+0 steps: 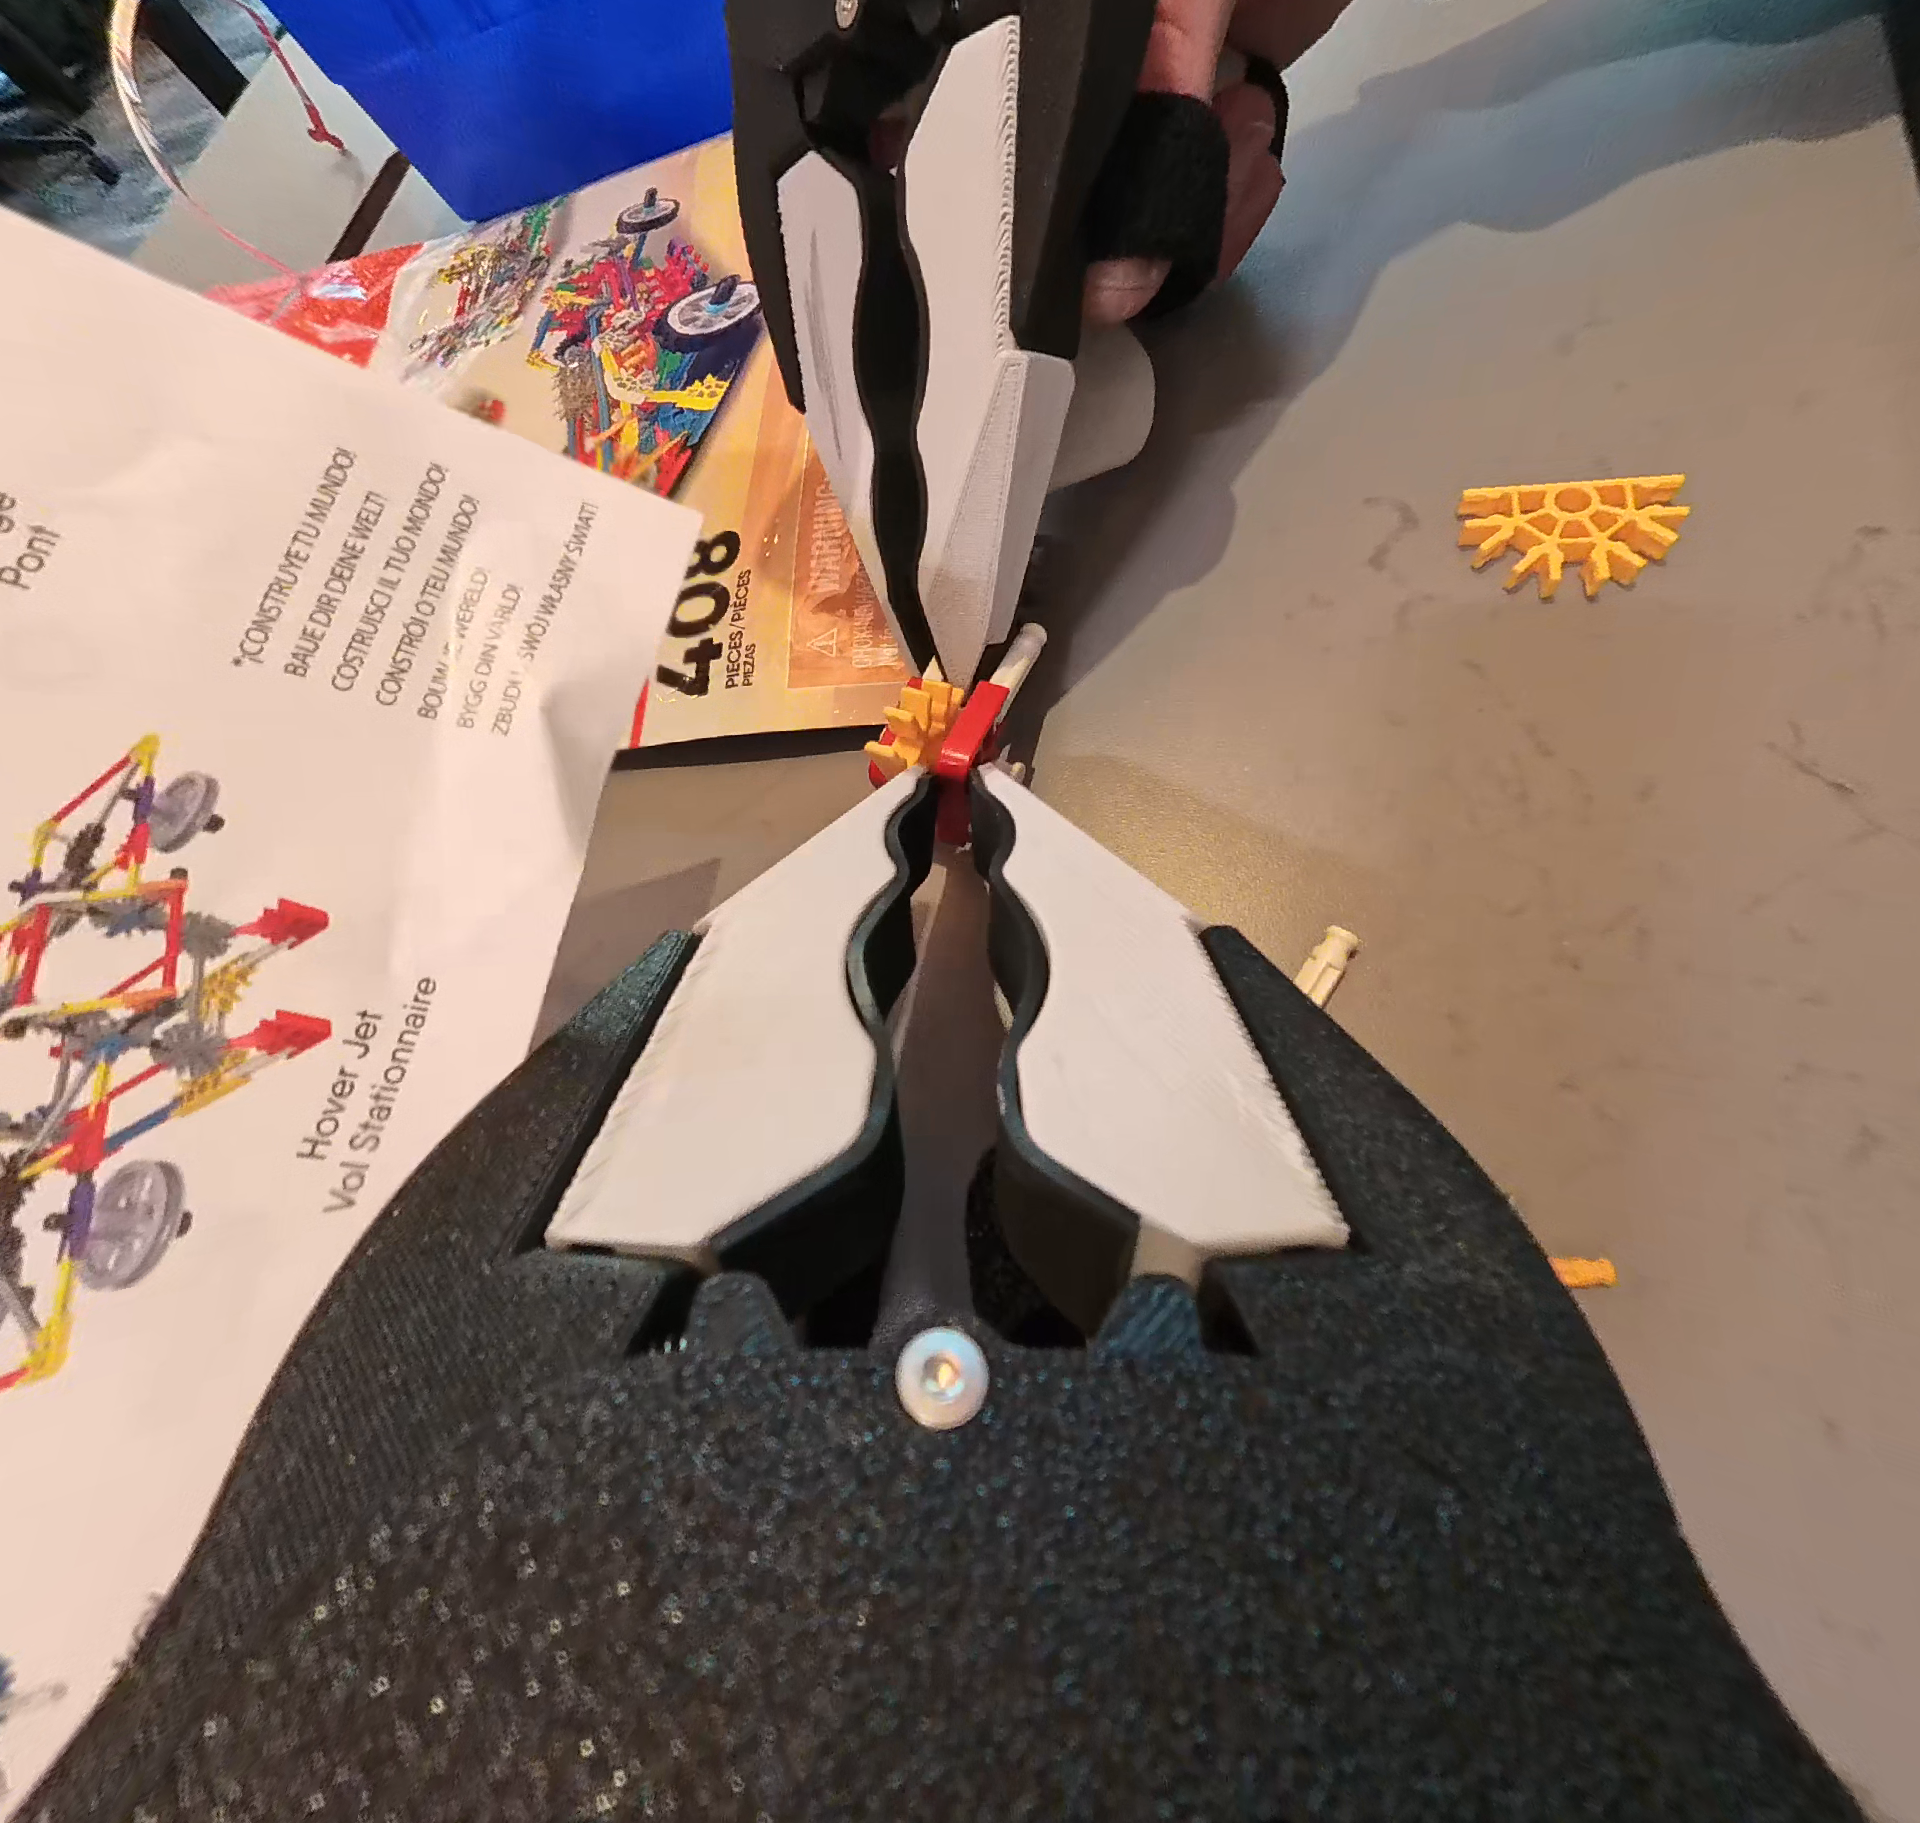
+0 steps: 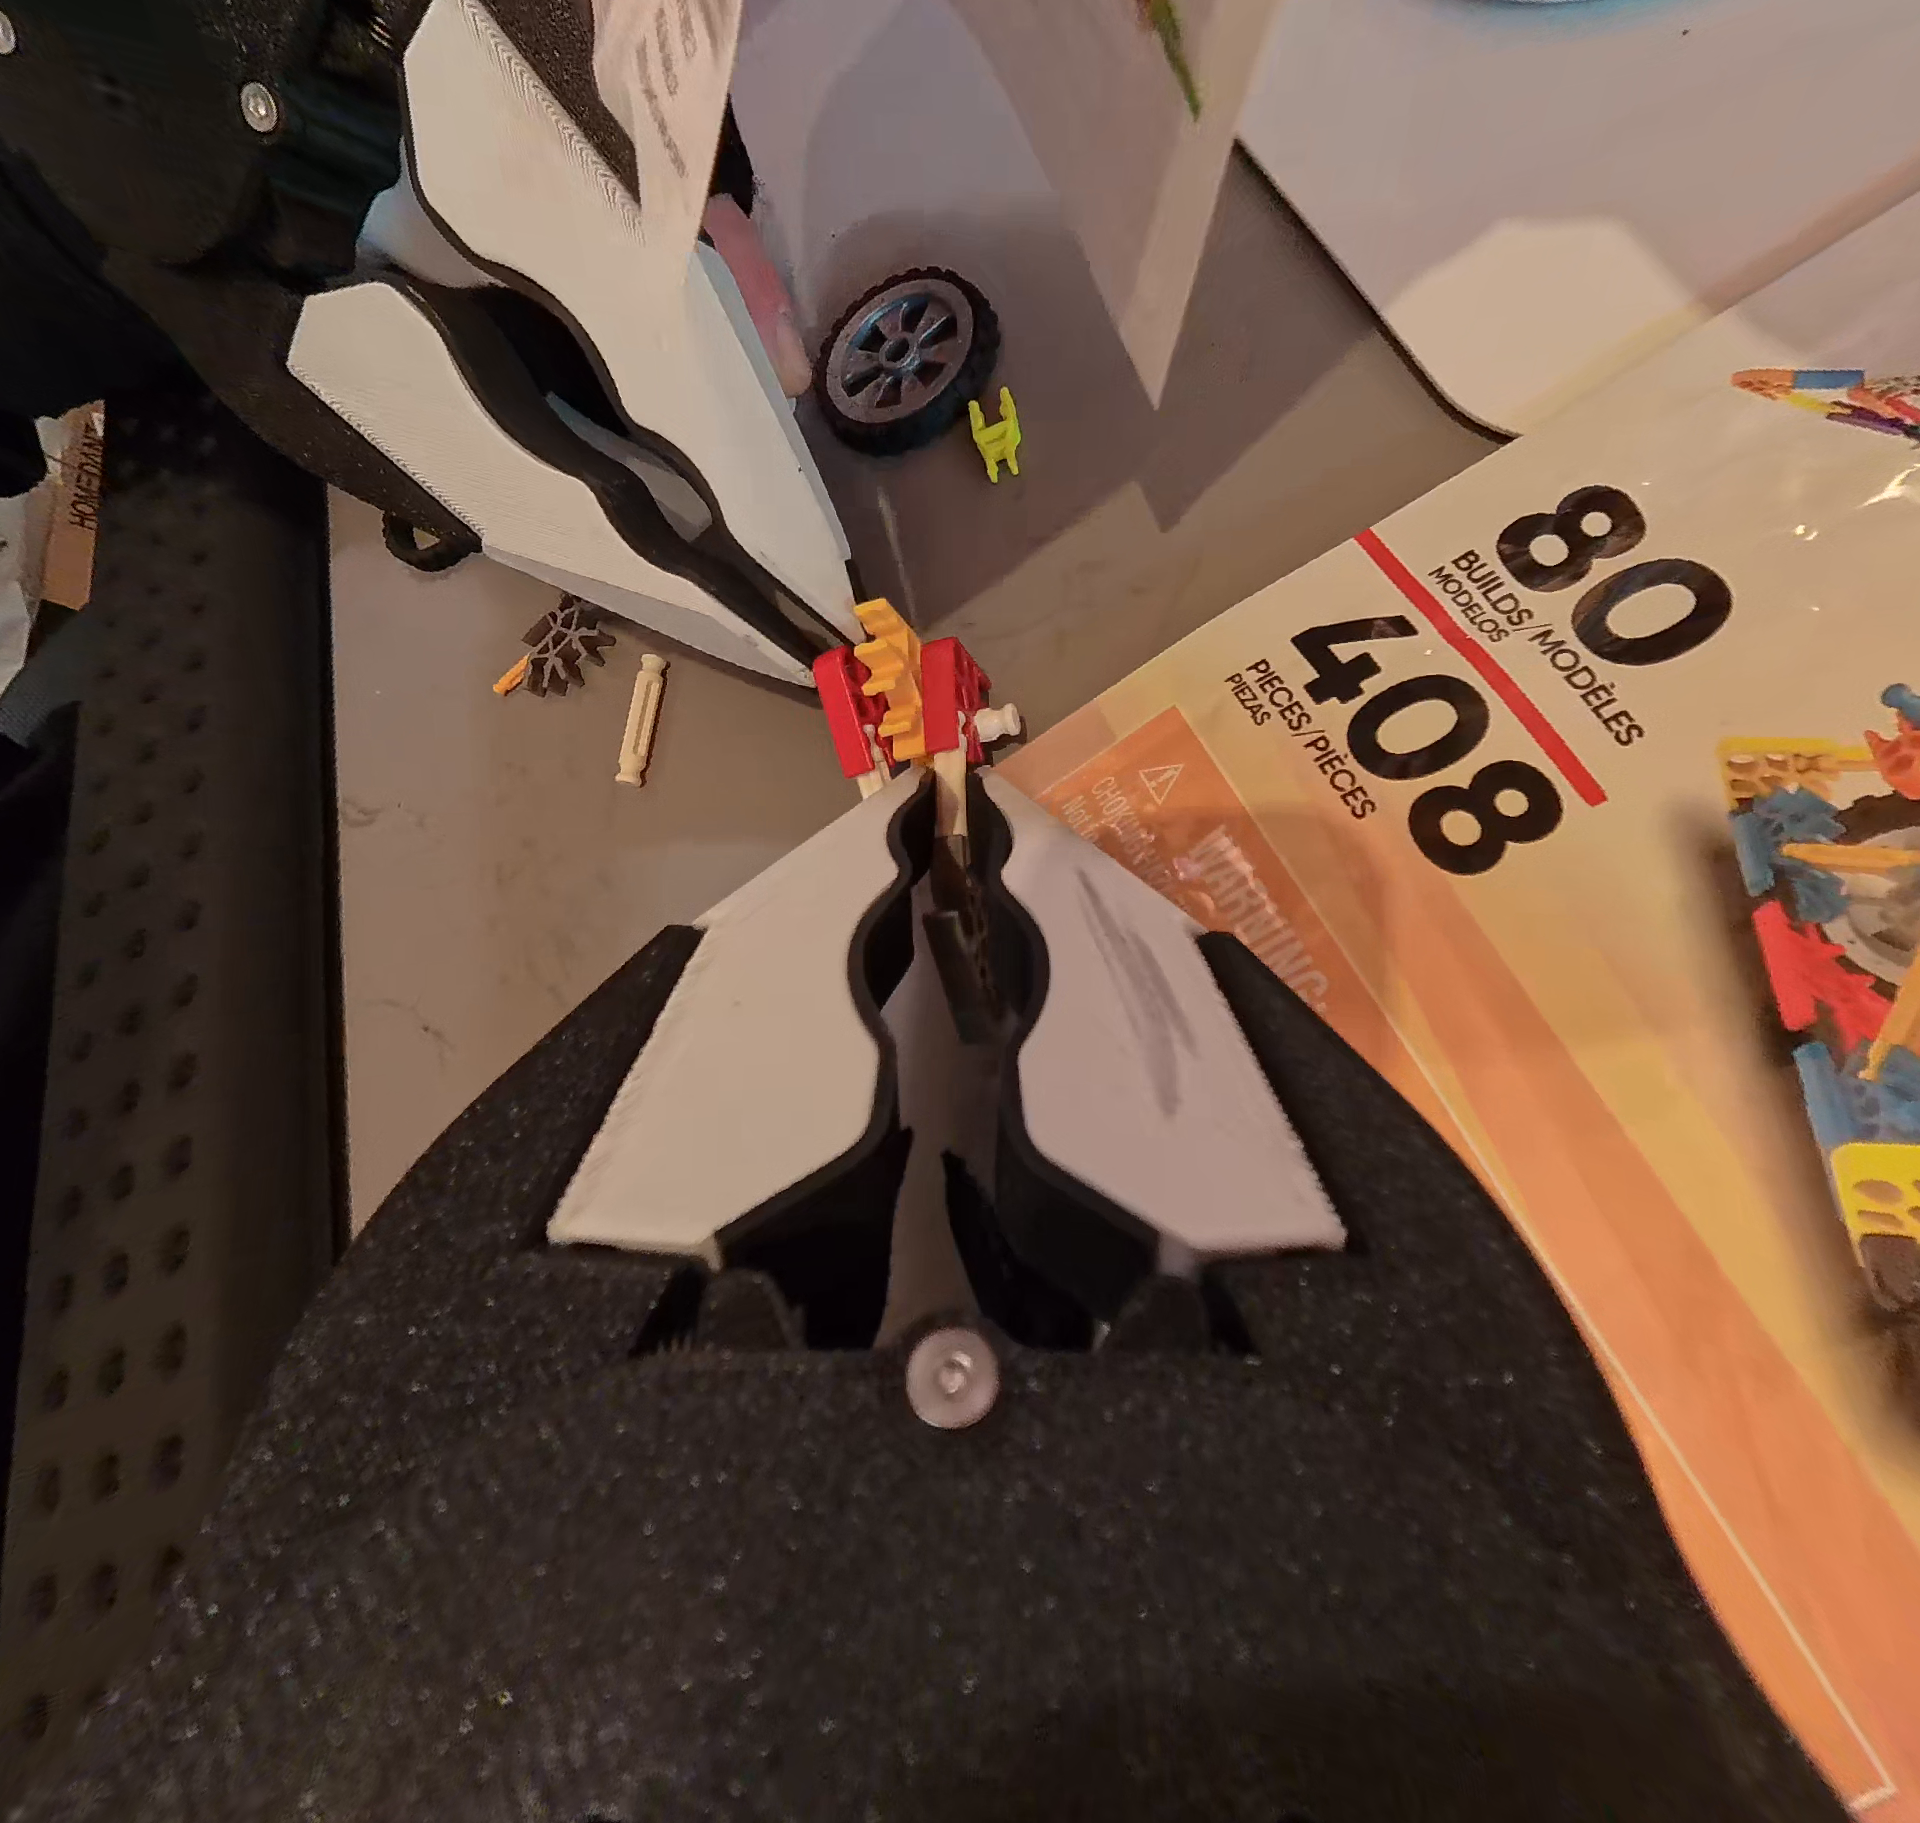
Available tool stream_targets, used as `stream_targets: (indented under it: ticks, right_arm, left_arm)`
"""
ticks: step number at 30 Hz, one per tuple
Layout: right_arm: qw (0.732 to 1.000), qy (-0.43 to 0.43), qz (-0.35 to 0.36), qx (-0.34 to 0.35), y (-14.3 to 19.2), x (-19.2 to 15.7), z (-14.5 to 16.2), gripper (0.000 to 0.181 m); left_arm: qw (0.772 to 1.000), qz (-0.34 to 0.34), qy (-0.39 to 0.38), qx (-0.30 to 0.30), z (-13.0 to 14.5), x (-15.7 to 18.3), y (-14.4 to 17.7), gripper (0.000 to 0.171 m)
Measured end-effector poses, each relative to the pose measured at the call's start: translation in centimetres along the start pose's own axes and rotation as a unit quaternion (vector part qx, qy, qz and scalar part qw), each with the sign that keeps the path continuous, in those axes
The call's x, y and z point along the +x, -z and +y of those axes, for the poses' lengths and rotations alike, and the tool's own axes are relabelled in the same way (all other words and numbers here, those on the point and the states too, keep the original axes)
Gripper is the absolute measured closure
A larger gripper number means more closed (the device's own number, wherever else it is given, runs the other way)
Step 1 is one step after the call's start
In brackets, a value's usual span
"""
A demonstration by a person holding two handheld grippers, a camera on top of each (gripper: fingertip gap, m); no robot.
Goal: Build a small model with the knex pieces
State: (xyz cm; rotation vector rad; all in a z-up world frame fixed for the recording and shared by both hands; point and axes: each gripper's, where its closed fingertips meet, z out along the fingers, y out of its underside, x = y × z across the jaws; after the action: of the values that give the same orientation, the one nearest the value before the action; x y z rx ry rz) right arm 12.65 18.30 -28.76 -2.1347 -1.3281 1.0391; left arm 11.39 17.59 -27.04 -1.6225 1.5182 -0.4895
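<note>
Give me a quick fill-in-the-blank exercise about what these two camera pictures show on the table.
1. Both hand-held grippers, left and right, pinch one small cluster of red and ____ toy pieces.
2. The loose toy wheel has a ____ tyre.
3. The half-round yellow piece lies on the ____.

Missing words: yellow; black; table

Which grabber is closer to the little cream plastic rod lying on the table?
Left. The left gripper hangs beside the cream plastic rod; the right gripper is farther, past the red-and-yellow toy piece both pinch.
</note>
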Motion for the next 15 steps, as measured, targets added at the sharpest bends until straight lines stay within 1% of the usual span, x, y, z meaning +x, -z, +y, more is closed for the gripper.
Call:
stream_targets:
  ticks: [9, 15]
  right_arm:
    - [1.0, 0.005, -0.002, 0.001, 0.14, 0.36, 0.08, 0.177]
    - [1.0, -0.004, -0.006, 0.005, -0.06, 0.37, -0.07, 0.177]
  left_arm:
    - [1.0, -0.013, -0.023, -0.015, 0.19, -0.13, -0.34, 0.166]
    - [1.0, -0.014, -0.019, -0.015, 0.21, -0.37, -0.41, 0.166]
